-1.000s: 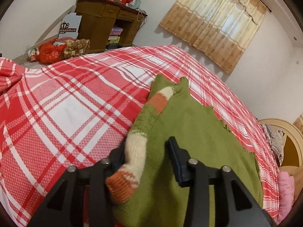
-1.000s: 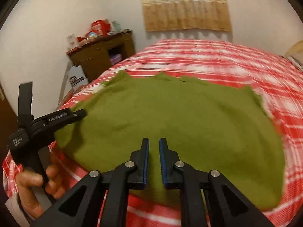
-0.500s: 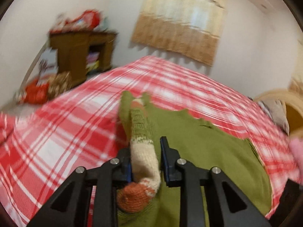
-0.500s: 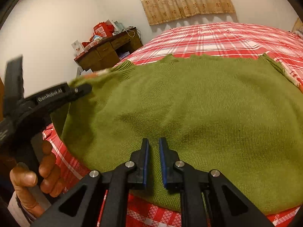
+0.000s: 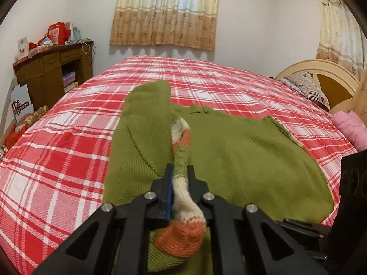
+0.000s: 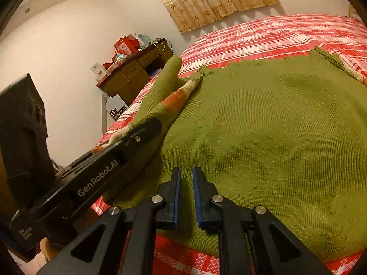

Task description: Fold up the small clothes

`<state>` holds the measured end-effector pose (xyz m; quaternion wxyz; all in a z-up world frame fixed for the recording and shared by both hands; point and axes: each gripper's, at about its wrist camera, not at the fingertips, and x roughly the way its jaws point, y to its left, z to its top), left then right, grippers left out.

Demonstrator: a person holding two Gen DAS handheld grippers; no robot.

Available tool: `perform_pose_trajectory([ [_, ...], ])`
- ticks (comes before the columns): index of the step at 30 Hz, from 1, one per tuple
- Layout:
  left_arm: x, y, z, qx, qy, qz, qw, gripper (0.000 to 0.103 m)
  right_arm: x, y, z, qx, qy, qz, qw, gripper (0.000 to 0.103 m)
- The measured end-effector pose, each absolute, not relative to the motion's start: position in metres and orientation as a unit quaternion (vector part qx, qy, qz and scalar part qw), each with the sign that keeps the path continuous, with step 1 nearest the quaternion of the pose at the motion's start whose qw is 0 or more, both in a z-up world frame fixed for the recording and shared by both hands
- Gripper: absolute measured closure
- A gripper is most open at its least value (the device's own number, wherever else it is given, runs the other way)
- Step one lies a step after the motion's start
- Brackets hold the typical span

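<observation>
A green knit sweater (image 5: 240, 155) lies spread on the red plaid bed (image 5: 57, 160). My left gripper (image 5: 179, 176) is shut on the sweater's sleeve cuff (image 5: 183, 206), striped cream and orange, and holds the sleeve lifted over the sweater's left side. In the right wrist view the sweater (image 6: 275, 137) fills the middle, and the left gripper (image 6: 137, 135) holds the sleeve (image 6: 169, 84) at the left. My right gripper (image 6: 185, 183) hovers over the sweater's near hem with the jaws nearly together and nothing between them.
A wooden desk (image 5: 50, 68) with boxes stands left of the bed. A headboard (image 5: 321, 73), a patterned pillow (image 5: 307, 87) and a pink bundle (image 5: 351, 128) are at the right. Curtains (image 5: 165, 11) hang on the far wall.
My left gripper closed on the sleeve cuff and swung it right, over the sweater body. My right gripper moved closer to the sweater's near hem.
</observation>
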<state>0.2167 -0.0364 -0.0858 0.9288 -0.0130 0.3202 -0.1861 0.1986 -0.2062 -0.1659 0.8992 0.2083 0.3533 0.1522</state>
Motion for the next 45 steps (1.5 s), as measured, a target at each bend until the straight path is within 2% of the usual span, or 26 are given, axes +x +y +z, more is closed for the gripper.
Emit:
perform_pose_trajectory([
  [6, 0.210, -0.036, -0.084, -0.019, 0.314, -0.190, 0.930, 0.093, 0.207, -0.214, -0.164, 0.230, 0.372, 0.163, 0.885, 0.091],
  [11, 0.212, -0.032, -0.086, -0.048, 0.312, -0.200, 0.928, 0.093, 0.227, -0.226, -0.129, 0.224, 0.355, 0.177, 0.890, 0.090],
  [12, 0.211, -0.032, -0.086, -0.050, 0.311, -0.201, 0.928, 0.093, 0.237, -0.229, -0.122, 0.231, 0.354, 0.183, 0.888, 0.076],
  [13, 0.210, -0.032, -0.086, -0.051, 0.310, -0.201, 0.928, 0.093, 0.249, -0.231, -0.116, 0.239, 0.356, 0.188, 0.883, 0.048],
  [14, 0.210, -0.031, -0.086, -0.053, 0.309, -0.203, 0.928, 0.093, 0.259, -0.232, -0.114, 0.242, 0.359, 0.190, 0.882, 0.036],
  [15, 0.210, -0.030, -0.086, -0.056, 0.309, -0.204, 0.927, 0.093, 0.270, -0.231, -0.111, 0.239, 0.359, 0.191, 0.882, 0.027],
  [24, 0.210, -0.026, -0.086, -0.078, 0.310, -0.217, 0.922, 0.093, 0.368, -0.196, -0.129, 0.204, 0.435, 0.220, 0.849, 0.028],
  [26, 0.210, -0.025, -0.087, -0.083, 0.310, -0.220, 0.921, 0.093, 0.378, -0.186, -0.134, 0.184, 0.440, 0.219, 0.851, 0.034],
  [27, 0.210, -0.024, -0.087, -0.085, 0.310, -0.220, 0.921, 0.093, 0.382, -0.182, -0.133, 0.178, 0.436, 0.226, 0.853, 0.045],
  [28, 0.210, -0.024, -0.087, -0.086, 0.310, -0.221, 0.920, 0.093, 0.385, -0.180, -0.132, 0.178, 0.434, 0.233, 0.852, 0.066],
  [30, 0.209, -0.024, -0.087, -0.086, 0.311, -0.221, 0.920, 0.093, 0.386, -0.172, -0.130, 0.164, 0.429, 0.230, 0.858, 0.084],
  [34, 0.208, -0.025, -0.086, -0.082, 0.310, -0.218, 0.922, 0.092, 0.372, -0.161, -0.121, 0.110, 0.407, 0.215, 0.881, 0.089],
  [38, 0.204, -0.027, -0.081, -0.073, 0.305, -0.207, 0.927, 0.092, 0.360, -0.175, -0.107, 0.129, 0.389, 0.216, 0.886, 0.090],
  [45, 0.179, -0.052, -0.055, -0.046, 0.279, -0.230, 0.931, 0.092, 0.338, -0.210, -0.080, 0.100, 0.373, 0.202, 0.900, 0.091],
])
